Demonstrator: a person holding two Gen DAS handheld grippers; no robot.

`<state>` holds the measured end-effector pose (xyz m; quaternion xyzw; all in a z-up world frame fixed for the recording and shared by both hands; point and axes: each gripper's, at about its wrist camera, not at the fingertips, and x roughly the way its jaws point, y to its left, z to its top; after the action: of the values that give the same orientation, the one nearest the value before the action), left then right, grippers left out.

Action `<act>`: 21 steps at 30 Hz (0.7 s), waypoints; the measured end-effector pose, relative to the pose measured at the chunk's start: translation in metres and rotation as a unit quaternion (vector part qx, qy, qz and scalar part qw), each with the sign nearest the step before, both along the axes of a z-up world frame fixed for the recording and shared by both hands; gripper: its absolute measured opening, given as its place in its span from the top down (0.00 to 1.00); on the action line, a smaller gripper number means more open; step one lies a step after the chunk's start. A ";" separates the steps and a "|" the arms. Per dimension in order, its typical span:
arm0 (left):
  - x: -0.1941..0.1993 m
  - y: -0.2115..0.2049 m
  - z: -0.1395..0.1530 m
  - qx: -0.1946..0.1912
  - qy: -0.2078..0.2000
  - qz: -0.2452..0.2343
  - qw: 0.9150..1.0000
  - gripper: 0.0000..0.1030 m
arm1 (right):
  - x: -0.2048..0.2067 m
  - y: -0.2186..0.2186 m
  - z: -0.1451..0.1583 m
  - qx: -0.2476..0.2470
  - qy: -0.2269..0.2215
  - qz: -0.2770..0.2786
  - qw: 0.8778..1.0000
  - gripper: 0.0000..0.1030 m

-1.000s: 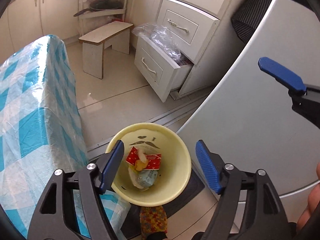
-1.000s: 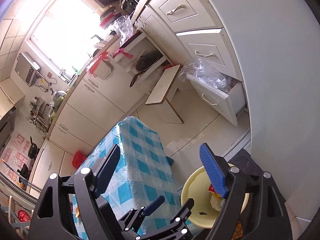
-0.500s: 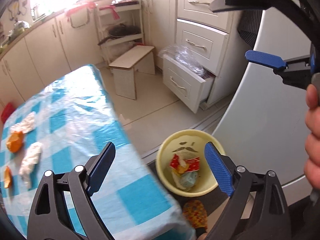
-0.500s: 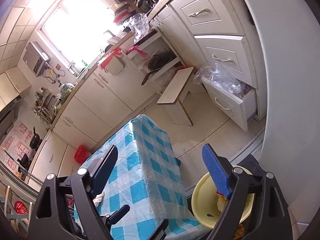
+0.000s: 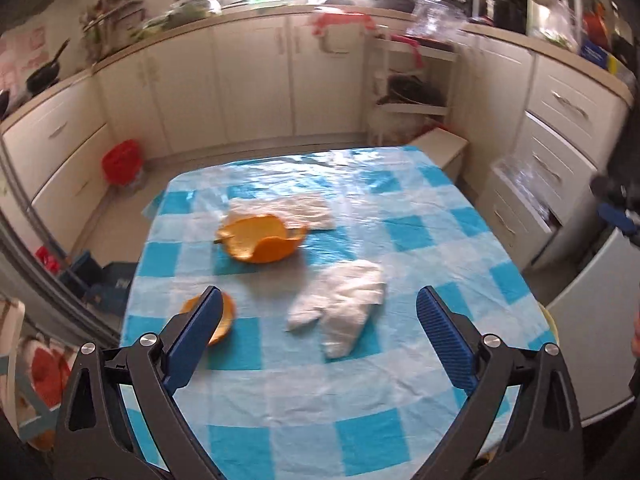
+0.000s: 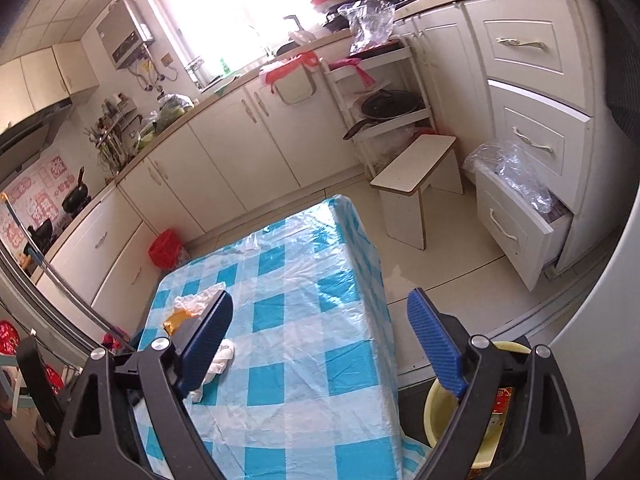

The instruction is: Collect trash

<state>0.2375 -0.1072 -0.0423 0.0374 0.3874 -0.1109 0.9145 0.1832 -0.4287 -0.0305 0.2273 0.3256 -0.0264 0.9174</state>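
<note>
On the blue checked tablecloth (image 5: 400,360) lie a large curled orange peel (image 5: 260,240), a smaller peel (image 5: 226,316) partly behind my left finger, a crumpled white tissue (image 5: 340,308) and a flat white wrapper (image 5: 288,210). My left gripper (image 5: 319,298) hovers above the table's near half, its jaws opening, with nothing between them. My right gripper (image 6: 320,298) hangs over the table's right side, jaws also opening and empty. The right wrist view shows the peel (image 6: 176,320) and tissue (image 6: 222,356) beside its left finger. The yellow trash bin (image 6: 504,346) stands on the floor, lower right.
A white stool (image 6: 416,172) and an open drawer holding clear plastic (image 6: 516,220) lie beyond the table's far corner. A red bag (image 5: 120,160) sits on the floor by the cabinets. A large white appliance (image 6: 600,320) rises beside the bin.
The left wrist view has swung from the yellow bin up and left onto the tabletop with the peels and tissue. The right wrist view has turned further over the table. Both pairs of jaws stand wider.
</note>
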 end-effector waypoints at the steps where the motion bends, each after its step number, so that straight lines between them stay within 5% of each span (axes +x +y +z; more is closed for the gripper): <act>1: 0.009 0.022 -0.001 -0.020 0.008 0.027 0.999 0.09 | 0.007 0.010 -0.004 -0.004 0.007 0.010 1.000 0.17; 5: 0.039 0.101 -0.019 -0.093 0.062 0.120 0.986 0.10 | 0.025 0.045 -0.014 -0.017 0.026 0.045 0.999 0.17; 9: 0.061 0.137 -0.034 -0.105 0.089 0.151 0.979 0.10 | 0.053 0.100 -0.035 -0.044 0.050 0.103 0.992 0.17; 14: 0.074 0.144 -0.058 -0.094 0.120 0.138 0.979 0.10 | 0.085 0.164 -0.063 -0.073 0.086 0.162 0.980 0.17; 21: 0.100 0.115 -0.083 -0.015 0.132 0.072 0.989 0.10 | 0.112 0.207 -0.099 -0.117 0.118 0.187 0.968 0.17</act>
<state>0.3377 0.0082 -0.1253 -0.0194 0.5046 -0.0545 0.8614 0.2952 -0.2219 -0.1291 0.0486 0.4631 0.0812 0.8813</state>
